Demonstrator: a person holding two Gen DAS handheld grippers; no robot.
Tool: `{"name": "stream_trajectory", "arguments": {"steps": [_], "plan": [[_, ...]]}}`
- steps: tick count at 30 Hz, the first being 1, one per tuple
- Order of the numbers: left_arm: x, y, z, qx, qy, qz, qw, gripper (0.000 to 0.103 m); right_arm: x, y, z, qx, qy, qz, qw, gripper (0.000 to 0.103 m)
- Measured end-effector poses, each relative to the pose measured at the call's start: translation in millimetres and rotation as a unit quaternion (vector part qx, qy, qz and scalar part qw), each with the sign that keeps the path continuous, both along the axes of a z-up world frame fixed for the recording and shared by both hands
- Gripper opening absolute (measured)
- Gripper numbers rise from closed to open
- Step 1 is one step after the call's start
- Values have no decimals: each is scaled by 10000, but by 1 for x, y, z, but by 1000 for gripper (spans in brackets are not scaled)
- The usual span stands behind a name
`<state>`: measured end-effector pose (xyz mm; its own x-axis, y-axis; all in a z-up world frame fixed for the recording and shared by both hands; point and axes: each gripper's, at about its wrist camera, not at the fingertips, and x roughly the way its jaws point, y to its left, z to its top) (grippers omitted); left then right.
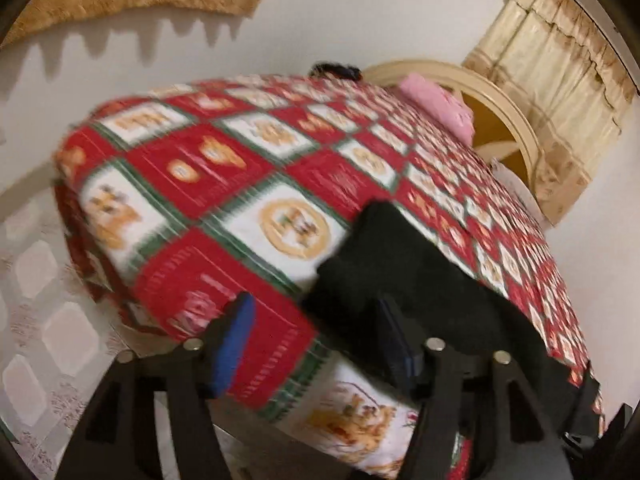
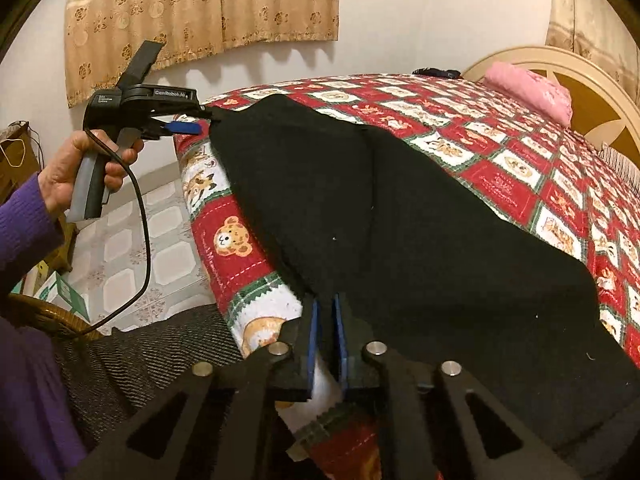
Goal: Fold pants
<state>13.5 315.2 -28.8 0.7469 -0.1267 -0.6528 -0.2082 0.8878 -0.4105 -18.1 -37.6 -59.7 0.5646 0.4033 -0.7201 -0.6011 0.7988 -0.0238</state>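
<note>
Black pants [image 2: 400, 220] flat on the red patchwork bedspread [image 2: 520, 152], both grippers at the near edge

Left gripper [image 1: 316, 336]: jaws apart, nothing pressed between the blue pads; in the right wrist view it sits at 10 o'clock, tips at the far corner of the pants, whether touching I can't tell. Right gripper [image 2: 325, 336]: jaws nearly together, narrow gap, tips at the pants' near hem at 6 o'clock; grip on cloth can't be told. Pink pillow [image 2: 528, 88] at 2 o'clock by the headboard [image 2: 600, 92]
</note>
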Motion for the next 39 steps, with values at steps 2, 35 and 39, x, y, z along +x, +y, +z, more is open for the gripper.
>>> {"name": "stream_trajectory", "arguments": {"steps": [2, 35, 39], "plan": [[-3, 5, 11, 415, -3, 317, 9986, 65, -3, -4, 6, 34, 39, -9, 10000, 39], [-4, -46, 46, 623, -863, -351, 9937, 70, 114, 27, 5, 1532, 1057, 101, 9825, 56], [20, -72, 35, 1292, -685, -742, 9865, 71, 117, 3, 36, 1928, 689, -21, 9788, 56]]}}
